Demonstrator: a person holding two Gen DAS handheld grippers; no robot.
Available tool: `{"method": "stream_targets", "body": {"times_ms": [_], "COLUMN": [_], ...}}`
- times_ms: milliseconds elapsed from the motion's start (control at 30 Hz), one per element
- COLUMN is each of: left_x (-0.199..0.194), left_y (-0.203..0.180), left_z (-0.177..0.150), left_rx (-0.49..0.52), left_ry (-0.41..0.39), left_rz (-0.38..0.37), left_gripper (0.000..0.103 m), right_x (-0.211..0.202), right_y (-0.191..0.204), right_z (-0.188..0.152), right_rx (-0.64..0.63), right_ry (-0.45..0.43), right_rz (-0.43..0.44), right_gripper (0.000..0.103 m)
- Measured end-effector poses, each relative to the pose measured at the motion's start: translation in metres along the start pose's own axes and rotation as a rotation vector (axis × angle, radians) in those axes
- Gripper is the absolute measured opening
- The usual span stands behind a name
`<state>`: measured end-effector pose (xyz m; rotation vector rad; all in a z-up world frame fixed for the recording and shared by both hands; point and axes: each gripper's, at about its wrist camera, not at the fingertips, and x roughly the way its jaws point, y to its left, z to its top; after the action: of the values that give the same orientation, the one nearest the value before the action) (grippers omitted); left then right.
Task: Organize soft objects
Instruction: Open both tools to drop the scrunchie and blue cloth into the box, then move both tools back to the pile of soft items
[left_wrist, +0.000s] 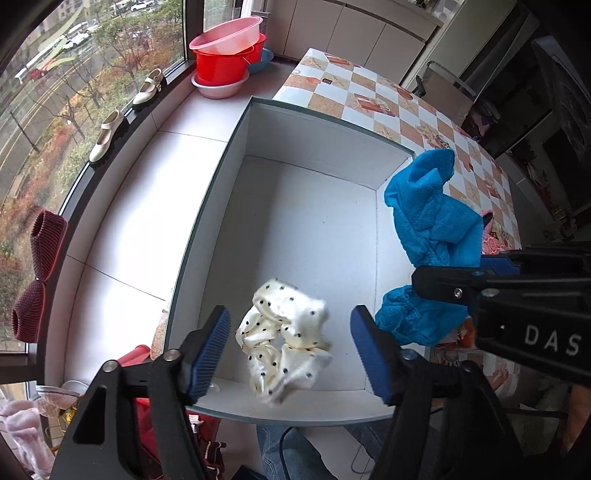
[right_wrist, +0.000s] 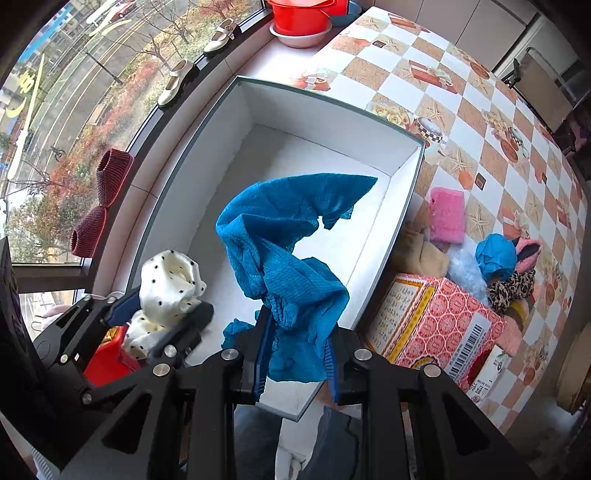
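Observation:
A white open box (left_wrist: 321, 147) (right_wrist: 325, 110) stands on the checkered table. My left gripper (left_wrist: 291, 347) is open over the box's near end; a cream scrunchie with black dots (left_wrist: 286, 338) (right_wrist: 166, 288) hangs between its fingers, apart from both pads, blurred at its lower edge. My right gripper (right_wrist: 295, 358) is shut on a blue crinkled cloth (right_wrist: 284, 251) (left_wrist: 428, 218) and holds it above the box's near right side. In the left wrist view the right gripper (left_wrist: 480, 280) comes in from the right.
Right of the box lie a pink patterned carton (right_wrist: 439, 325), a pink cloth (right_wrist: 447, 214), a beige soft item (right_wrist: 417, 251), a blue ball of cloth (right_wrist: 495, 256) and a leopard scrunchie (right_wrist: 509, 288). Basins (left_wrist: 229, 55), shoes (left_wrist: 147, 88) and red slippers (left_wrist: 40, 273) line the windowsill.

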<state>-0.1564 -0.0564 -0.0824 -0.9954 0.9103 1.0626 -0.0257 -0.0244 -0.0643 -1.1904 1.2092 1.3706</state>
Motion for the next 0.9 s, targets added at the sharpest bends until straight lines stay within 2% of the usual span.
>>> {"method": "stream_targets", "body": {"times_ms": [67, 133, 200, 233, 267, 333, 367, 467, 667, 767, 900], "left_x": [0.001, 0.003, 0.004, 0.003, 0.002, 0.0, -0.002, -0.01, -0.022, -0.026, -0.027], "left_y": [-0.002, -0.003, -0.004, -0.005, -0.006, -0.006, -0.006, -0.005, -0.007, -0.015, -0.034], "left_z": [0.003, 0.006, 0.007, 0.007, 0.007, 0.007, 0.008, 0.011, 0.019, 0.022, 0.023], "left_rx": [-0.005, -0.011, -0.016, -0.019, -0.021, -0.033, -0.039, -0.062, -0.124, -0.096, -0.028], "left_ry": [0.009, 0.026, 0.024, 0.022, 0.017, 0.007, 0.003, -0.008, 0.032, 0.056, 0.091], "left_rz": [0.01, 0.016, 0.022, 0.031, 0.04, 0.039, 0.033, -0.005, -0.169, -0.167, -0.141], "left_gripper": [0.082, 0.082, 0.085, 0.09, 0.09, 0.09, 0.09, 0.09, 0.09, 0.09, 0.091], "right_x": [0.0, -0.004, -0.01, -0.012, -0.014, -0.019, -0.022, -0.035, -0.063, -0.078, -0.089], "right_y": [-0.003, -0.007, -0.01, -0.012, -0.014, -0.021, -0.025, -0.037, -0.063, -0.084, -0.119], "right_z": [0.003, 0.005, 0.005, 0.006, 0.006, 0.006, 0.006, 0.001, -0.016, -0.033, -0.062], "right_rx": [0.011, 0.025, 0.029, 0.033, 0.042, 0.07, 0.091, 0.148, 0.256, 0.329, 0.434], "right_ry": [-0.003, -0.022, -0.044, -0.05, -0.057, -0.074, -0.089, -0.133, -0.205, -0.239, -0.279], "right_rz": [0.012, 0.02, 0.027, 0.032, 0.037, 0.045, 0.05, 0.095, 0.184, 0.219, 0.221], "right_gripper": [0.035, 0.069, 0.072, 0.072, 0.073, 0.096, 0.1, 0.101, 0.101, 0.101, 0.101]}}
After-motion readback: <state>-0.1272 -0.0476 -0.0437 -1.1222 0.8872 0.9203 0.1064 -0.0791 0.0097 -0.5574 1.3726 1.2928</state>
